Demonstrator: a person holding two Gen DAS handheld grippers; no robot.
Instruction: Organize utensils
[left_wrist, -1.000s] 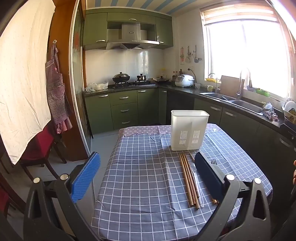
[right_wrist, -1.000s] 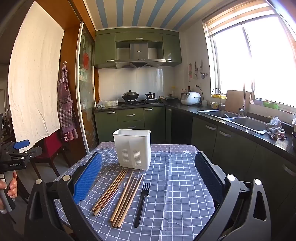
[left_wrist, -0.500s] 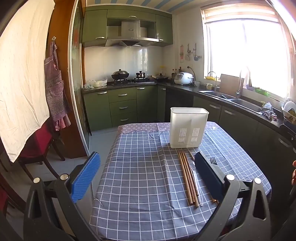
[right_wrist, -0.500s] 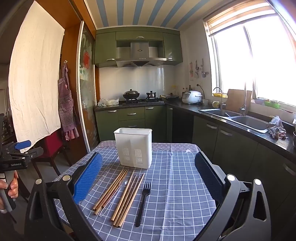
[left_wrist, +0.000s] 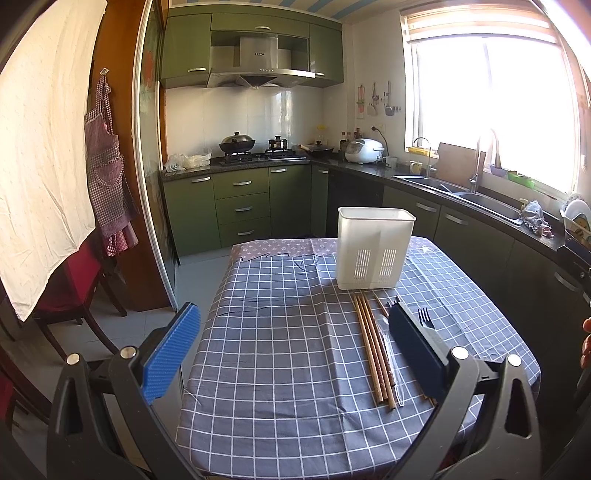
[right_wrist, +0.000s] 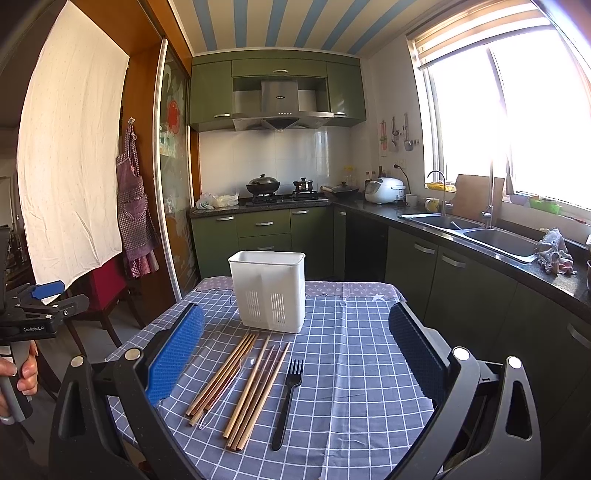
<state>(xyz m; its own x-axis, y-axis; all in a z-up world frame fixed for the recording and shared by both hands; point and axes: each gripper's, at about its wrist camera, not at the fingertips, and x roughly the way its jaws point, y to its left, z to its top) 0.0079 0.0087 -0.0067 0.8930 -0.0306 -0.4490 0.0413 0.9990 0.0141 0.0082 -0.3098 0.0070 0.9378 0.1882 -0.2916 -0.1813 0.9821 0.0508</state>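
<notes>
A white utensil holder (left_wrist: 375, 247) (right_wrist: 269, 291) stands upright at the far end of the checked tablecloth (left_wrist: 277, 332) (right_wrist: 369, 350). In front of it lie two bundles of wooden chopsticks (left_wrist: 373, 350) (right_wrist: 221, 373), a clear plastic spoon (right_wrist: 248, 361) between them, and a black fork (right_wrist: 288, 398) (left_wrist: 424, 317) on the right. My left gripper (left_wrist: 293, 325) hovers open over the near left part of the table, its right finger covering some chopsticks. My right gripper (right_wrist: 297, 321) is open above the utensils, holding nothing.
A hand (right_wrist: 22, 369) holds the left gripper (right_wrist: 70, 295) off the table's left side. Green cabinets and a counter with a sink (right_wrist: 480, 229) run along the right. A red chair (left_wrist: 70, 280), an apron and a white sheet (left_wrist: 40, 129) are at the left.
Both views have drifted slightly, with the holder a little higher in the left wrist view. Nothing on the table has moved, and both grippers stay open.
</notes>
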